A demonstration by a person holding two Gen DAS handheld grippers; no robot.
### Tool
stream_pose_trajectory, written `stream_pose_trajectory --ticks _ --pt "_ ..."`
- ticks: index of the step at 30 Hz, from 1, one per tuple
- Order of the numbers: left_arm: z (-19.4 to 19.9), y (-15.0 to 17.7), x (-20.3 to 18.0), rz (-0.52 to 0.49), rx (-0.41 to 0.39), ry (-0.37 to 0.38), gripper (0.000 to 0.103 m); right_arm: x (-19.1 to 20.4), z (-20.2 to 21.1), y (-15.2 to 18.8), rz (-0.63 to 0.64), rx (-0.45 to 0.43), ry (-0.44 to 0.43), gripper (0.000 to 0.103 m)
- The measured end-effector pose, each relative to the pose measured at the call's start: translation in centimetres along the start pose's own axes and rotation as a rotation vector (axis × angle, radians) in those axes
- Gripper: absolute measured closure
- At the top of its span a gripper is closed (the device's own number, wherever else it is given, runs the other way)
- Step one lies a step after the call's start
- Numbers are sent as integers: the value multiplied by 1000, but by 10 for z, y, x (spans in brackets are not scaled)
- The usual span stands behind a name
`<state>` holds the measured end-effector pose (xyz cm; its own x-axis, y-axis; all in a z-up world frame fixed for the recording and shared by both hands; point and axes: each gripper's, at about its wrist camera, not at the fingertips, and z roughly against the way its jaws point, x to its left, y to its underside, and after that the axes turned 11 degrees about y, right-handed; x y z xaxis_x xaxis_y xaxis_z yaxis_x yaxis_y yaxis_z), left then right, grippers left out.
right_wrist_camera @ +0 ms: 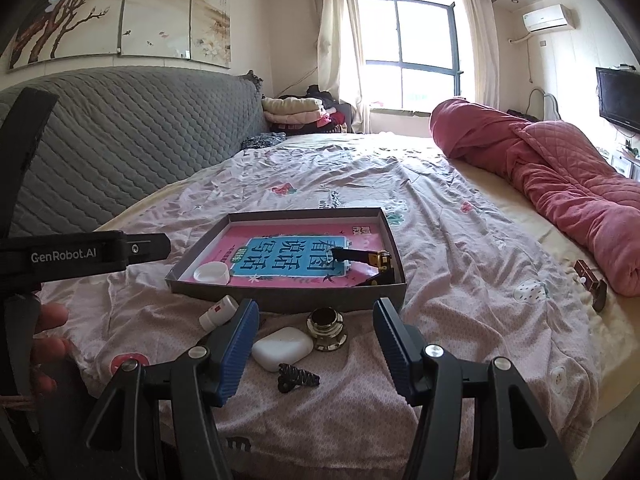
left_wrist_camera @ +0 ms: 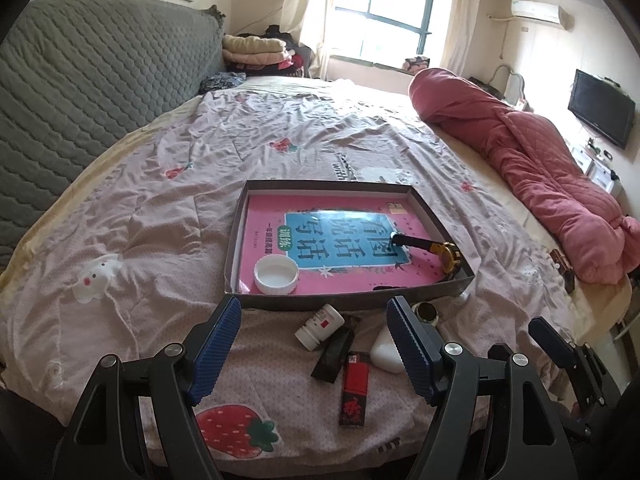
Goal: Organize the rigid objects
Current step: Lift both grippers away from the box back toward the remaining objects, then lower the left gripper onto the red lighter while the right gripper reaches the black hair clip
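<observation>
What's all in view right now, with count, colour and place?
tray: 1, grey, mid-bed
book: 1, pink and blue, flat in tray
cap: 1, white, in tray, near left corner
tool: 1, black and gold, in tray, right side
bottle: 1, white, on bed before tray
lighter: 1, red and black, on bed
case: 1, white, on bed
knob: 1, brass, beside case
clip: 1, black, nearest the right tongs
quilt: 1, pink, rolled at bed's right
left tongs: open, empty
right tongs: open, empty
</observation>
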<state>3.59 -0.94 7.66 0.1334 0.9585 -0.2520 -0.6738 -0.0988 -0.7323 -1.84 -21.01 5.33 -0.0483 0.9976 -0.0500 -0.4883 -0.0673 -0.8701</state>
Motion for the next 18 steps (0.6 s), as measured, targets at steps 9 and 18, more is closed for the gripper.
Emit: stream_pose_trajectory --ticks 9,18 --pt "-10 23 -3 -9 81 1 27 5 -6 5 46 57 32 44" --pt "-32 44 -5 -11 181 14 27 1 -19 13 61 130 37 44"
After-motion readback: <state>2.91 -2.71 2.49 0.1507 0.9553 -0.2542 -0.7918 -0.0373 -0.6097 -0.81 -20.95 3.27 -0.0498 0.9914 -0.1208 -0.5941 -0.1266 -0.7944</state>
